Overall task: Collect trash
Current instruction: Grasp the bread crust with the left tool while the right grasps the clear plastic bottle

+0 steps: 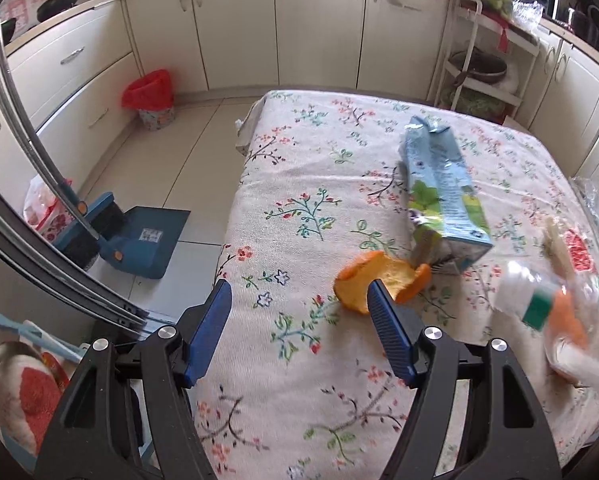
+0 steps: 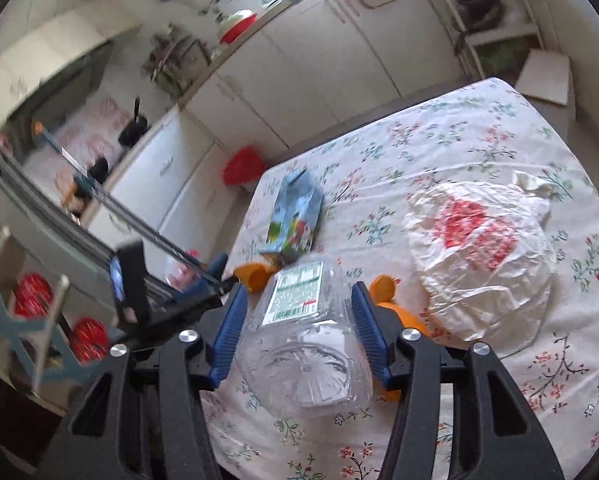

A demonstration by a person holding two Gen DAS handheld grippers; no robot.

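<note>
1. Right tool [image 2: 297, 320] is clamped on a clear plastic bottle [image 2: 299, 344]; both blue pads sit against its sides, and it's held just above the flowery desk [image 2: 479, 152].
2. Left tool [image 1: 299, 312] is spread wide with nothing in it, hanging over the near desk edge. Its right finger [image 1: 387, 332] overlaps the orange peel [image 1: 379, 280] in the left view; can't tell if it touches.
3. More peel [image 2: 395, 300] lies just right of the bottle, beside the white bag [image 2: 479, 260] with red print.
4. Further back, a blue carton [image 1: 439, 192] lies on its side on the desk, its bottom end right by the peel.
5. On the floor left of the desk: a blue dustpan [image 1: 147, 240] with brush, and farther off a bin [image 1: 151, 100] with a red liner by the cabinets.
</note>
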